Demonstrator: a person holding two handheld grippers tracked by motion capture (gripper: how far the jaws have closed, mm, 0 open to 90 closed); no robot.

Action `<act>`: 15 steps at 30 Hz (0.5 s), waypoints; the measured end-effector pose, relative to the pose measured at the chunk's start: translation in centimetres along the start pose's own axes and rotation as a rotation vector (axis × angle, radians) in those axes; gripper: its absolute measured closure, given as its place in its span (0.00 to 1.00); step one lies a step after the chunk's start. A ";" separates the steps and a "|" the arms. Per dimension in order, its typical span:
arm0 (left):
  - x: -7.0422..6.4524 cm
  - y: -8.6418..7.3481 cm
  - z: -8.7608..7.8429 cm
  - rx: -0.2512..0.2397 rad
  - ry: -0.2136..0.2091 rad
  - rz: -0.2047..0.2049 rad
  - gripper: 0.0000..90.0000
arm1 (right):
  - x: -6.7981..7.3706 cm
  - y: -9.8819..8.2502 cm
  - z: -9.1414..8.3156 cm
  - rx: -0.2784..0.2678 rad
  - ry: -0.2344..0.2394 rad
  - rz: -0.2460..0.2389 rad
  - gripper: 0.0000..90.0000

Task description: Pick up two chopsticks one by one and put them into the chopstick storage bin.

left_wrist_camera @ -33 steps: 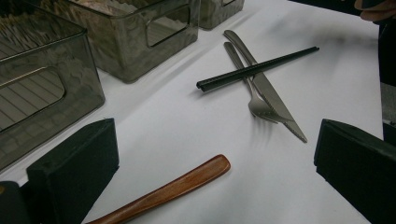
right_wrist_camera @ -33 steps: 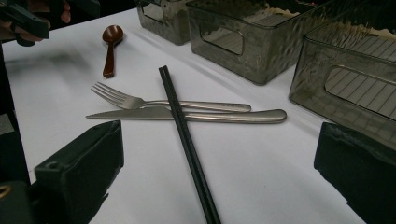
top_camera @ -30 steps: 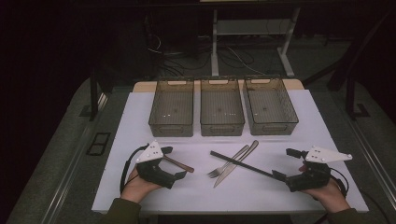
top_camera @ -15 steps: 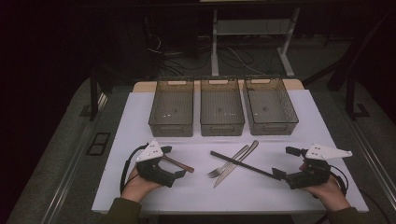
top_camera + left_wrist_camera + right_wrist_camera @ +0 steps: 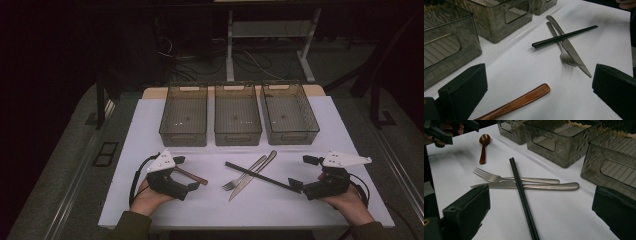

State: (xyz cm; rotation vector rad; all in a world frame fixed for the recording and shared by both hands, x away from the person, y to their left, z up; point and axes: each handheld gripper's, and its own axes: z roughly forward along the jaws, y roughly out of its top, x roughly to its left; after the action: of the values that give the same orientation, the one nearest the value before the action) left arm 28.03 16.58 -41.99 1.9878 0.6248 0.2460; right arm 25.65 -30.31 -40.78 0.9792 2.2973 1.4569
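Note:
On the white mat lie a steel fork (image 5: 243, 175) and knife (image 5: 254, 174) side by side, with a pair of black chopsticks (image 5: 260, 176) laid across them. A brown wooden spoon (image 5: 192, 176) rests to their left. My left gripper (image 5: 186, 173) is open, and the spoon's handle (image 5: 524, 100) lies on the mat between its jaws. My right gripper (image 5: 302, 172) is also open, with the near end of the chopsticks (image 5: 522, 195) between its jaws. The fork (image 5: 499, 178), knife (image 5: 536, 186) and spoon (image 5: 484, 147) lie beyond it. Neither gripper touches anything.
Three smoky clear bins stand in a row behind the cutlery: left (image 5: 182, 132), middle (image 5: 237, 134), right (image 5: 290, 134). All look empty. The mat's front strip (image 5: 250, 212) lies between the two hands. Dark floor and table legs surround the table.

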 end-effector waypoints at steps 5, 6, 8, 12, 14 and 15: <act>-0.1 0.1 0.0 0.002 0.002 0.007 0.00 | -0.1 0.2 0.2 0.001 0.005 0.008 0.01; -0.1 0.1 0.0 0.002 0.002 0.007 0.00 | -0.1 0.3 0.3 0.002 0.006 0.010 0.01; -0.2 0.0 0.1 0.007 0.001 0.007 0.00 | -0.1 0.5 0.4 0.004 0.011 0.015 0.01; -0.2 0.0 0.2 0.009 0.000 0.007 0.00 | -0.1 0.6 0.6 0.004 0.015 0.004 0.01; -0.2 0.0 0.1 0.013 -0.001 0.010 0.00 | -0.2 0.7 0.7 0.004 0.016 0.005 0.01; -0.2 0.0 0.1 0.013 -0.001 0.010 0.00 | -0.2 0.8 0.8 0.003 0.015 0.008 0.01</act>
State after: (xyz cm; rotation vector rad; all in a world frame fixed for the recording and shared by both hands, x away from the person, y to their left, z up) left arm 27.95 16.36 -42.03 2.0037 0.6172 0.2479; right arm 26.54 -29.67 -40.52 0.9832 2.3091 1.4695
